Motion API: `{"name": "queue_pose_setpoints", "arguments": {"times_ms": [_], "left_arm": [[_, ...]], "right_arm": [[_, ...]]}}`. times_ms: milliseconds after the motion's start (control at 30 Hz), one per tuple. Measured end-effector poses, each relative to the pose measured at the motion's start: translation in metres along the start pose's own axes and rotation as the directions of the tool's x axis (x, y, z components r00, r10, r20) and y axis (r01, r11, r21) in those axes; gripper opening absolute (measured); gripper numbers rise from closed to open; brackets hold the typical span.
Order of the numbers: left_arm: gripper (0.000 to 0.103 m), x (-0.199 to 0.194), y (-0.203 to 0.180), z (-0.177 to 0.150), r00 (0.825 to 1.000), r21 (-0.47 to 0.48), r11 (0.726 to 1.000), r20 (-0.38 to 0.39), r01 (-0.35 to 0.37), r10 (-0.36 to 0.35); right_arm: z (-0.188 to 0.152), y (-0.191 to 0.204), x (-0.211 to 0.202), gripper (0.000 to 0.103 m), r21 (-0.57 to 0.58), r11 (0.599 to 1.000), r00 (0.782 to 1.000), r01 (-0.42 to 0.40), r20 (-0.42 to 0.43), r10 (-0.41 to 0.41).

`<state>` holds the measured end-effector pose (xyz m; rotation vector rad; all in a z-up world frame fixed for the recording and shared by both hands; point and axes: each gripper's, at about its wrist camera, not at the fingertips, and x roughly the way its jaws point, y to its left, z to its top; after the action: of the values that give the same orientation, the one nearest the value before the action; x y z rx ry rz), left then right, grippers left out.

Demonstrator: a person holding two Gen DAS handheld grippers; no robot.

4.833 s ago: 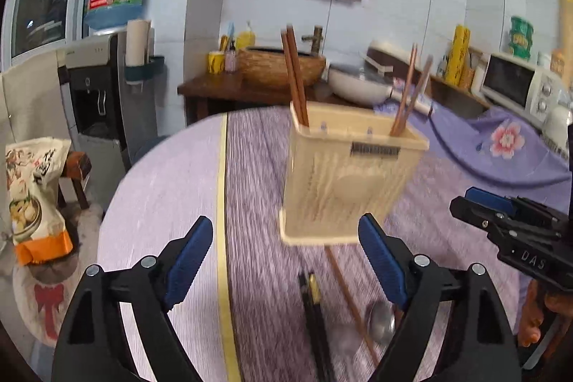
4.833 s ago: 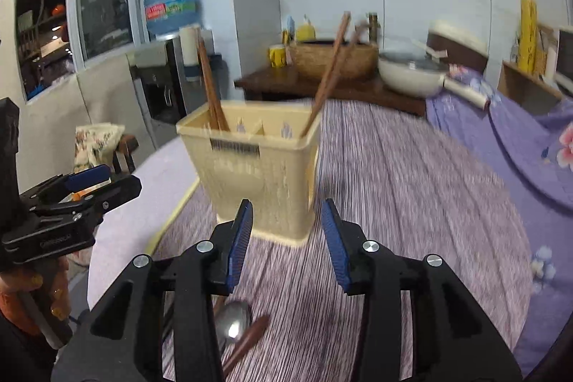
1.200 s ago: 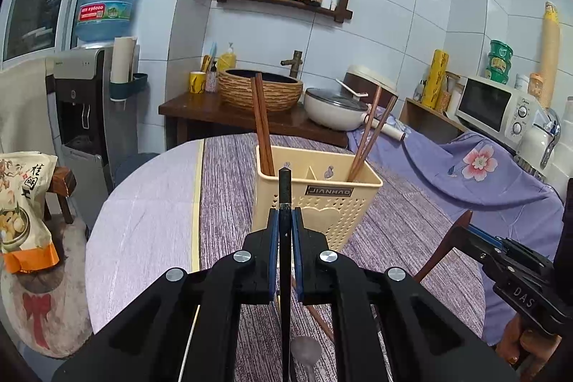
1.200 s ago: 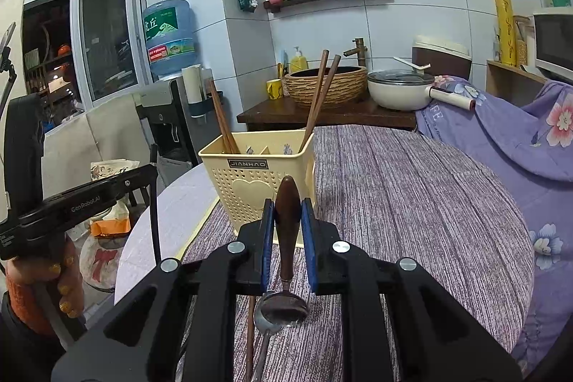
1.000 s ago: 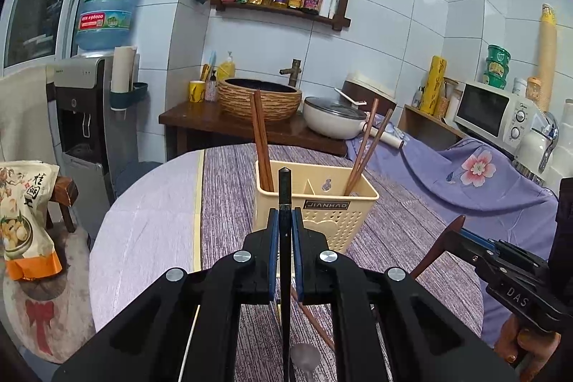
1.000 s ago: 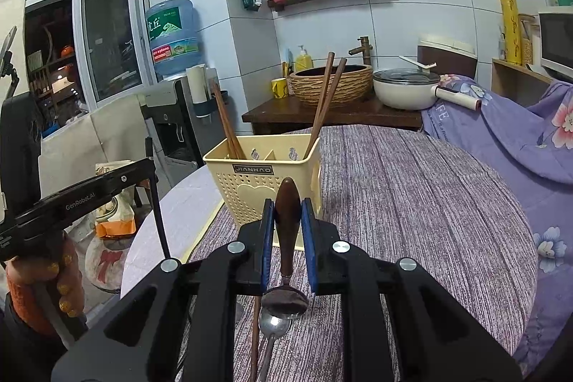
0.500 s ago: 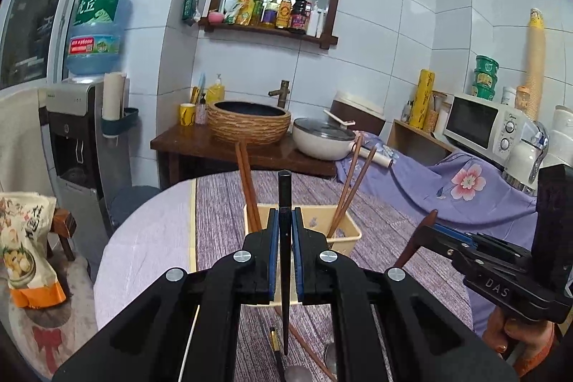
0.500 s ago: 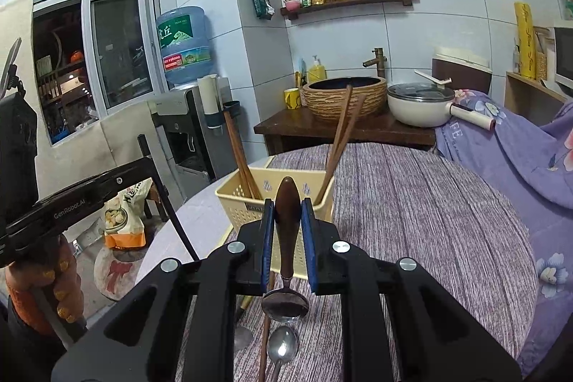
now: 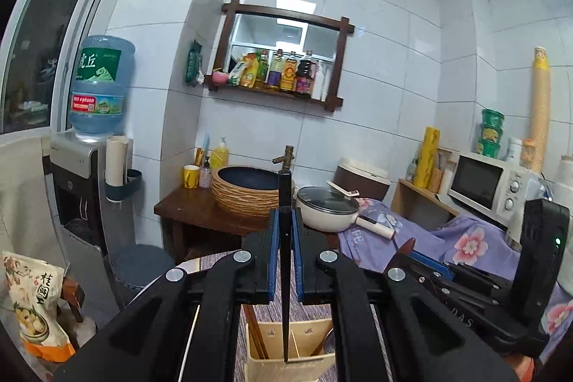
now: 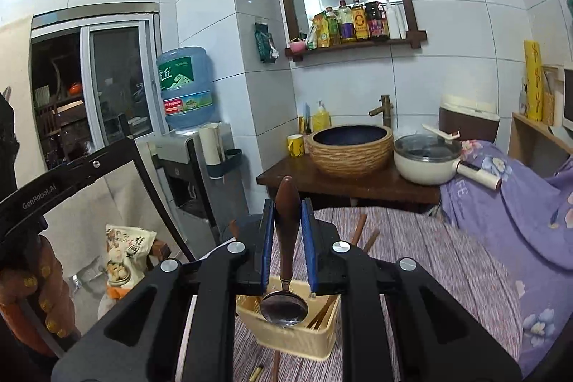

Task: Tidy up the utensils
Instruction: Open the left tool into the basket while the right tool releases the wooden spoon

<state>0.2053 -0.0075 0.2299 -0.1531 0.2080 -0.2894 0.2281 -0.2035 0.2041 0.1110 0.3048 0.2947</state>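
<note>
My left gripper (image 9: pixel 285 228) is shut on a black chopstick (image 9: pixel 285 274) that stands upright, its lower tip just above the cream utensil basket (image 9: pixel 297 369) at the view's bottom edge. My right gripper (image 10: pixel 287 221) is shut on the brown wooden handle of a metal spoon (image 10: pixel 284 308); the bowl hangs over the basket (image 10: pixel 297 344). Brown chopsticks (image 10: pixel 359 228) lean inside the basket. Each gripper shows in the other's view: the right gripper (image 9: pixel 447 274) to the right, the left gripper (image 10: pixel 71 174) to the left, in a person's hand.
The basket sits on a round table with a purple striped cloth (image 10: pixel 429 274). A loose brown chopstick (image 10: pixel 275 364) lies in front of the basket. Behind stand a side table with a wicker basin (image 9: pixel 247 192) and a pot (image 9: pixel 327 206), and a water dispenser (image 9: pixel 82 188).
Both grippers have risen with their utensils held. The basket has dropped from mid-view to the bottom edge, so the chopstick tip and spoon bowl now hang over its top.
</note>
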Motion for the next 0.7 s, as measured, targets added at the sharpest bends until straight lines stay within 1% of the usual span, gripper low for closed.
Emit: {"name": "queue_pose_setpoints", "arguments": {"times_ms": [67, 167, 233, 400, 567, 700], "left_arm": [[0.007, 0.012, 0.003, -0.003, 1.0, -0.003, 1.0, -0.005, -0.025, 0.025], [0.007, 0.027, 0.008, -0.017, 0.999, -0.009, 0.999, -0.019, -0.05, 0.05], [0.007, 0.034, 0.012, -0.027, 0.998, -0.016, 0.998, -0.035, -0.053, 0.053], [0.007, 0.049, 0.018, -0.055, 0.993, -0.027, 0.998, -0.105, -0.058, 0.055], [0.007, 0.06, 0.025, -0.075, 0.986, -0.037, 0.997, -0.154, -0.067, 0.06], [0.007, 0.067, 0.03, -0.094, 0.979, -0.036, 0.997, -0.193, -0.074, 0.066]], "right_arm": [[0.003, 0.001, 0.01, 0.016, -0.005, 1.0, 1.0, 0.019, -0.002, -0.019], [-0.003, -0.002, 0.025, 0.016, -0.003, 0.999, 0.999, 0.034, -0.018, -0.034], [-0.013, -0.005, 0.036, 0.016, -0.003, 0.999, 0.998, 0.043, -0.036, -0.043], [-0.041, -0.013, 0.056, 0.016, 0.014, 0.998, 0.994, 0.054, -0.1, -0.052], [-0.064, -0.022, 0.067, 0.016, 0.042, 0.997, 0.988, 0.058, -0.143, -0.052], [-0.078, -0.025, 0.071, 0.016, 0.043, 0.997, 0.985, 0.059, -0.164, -0.051]]}}
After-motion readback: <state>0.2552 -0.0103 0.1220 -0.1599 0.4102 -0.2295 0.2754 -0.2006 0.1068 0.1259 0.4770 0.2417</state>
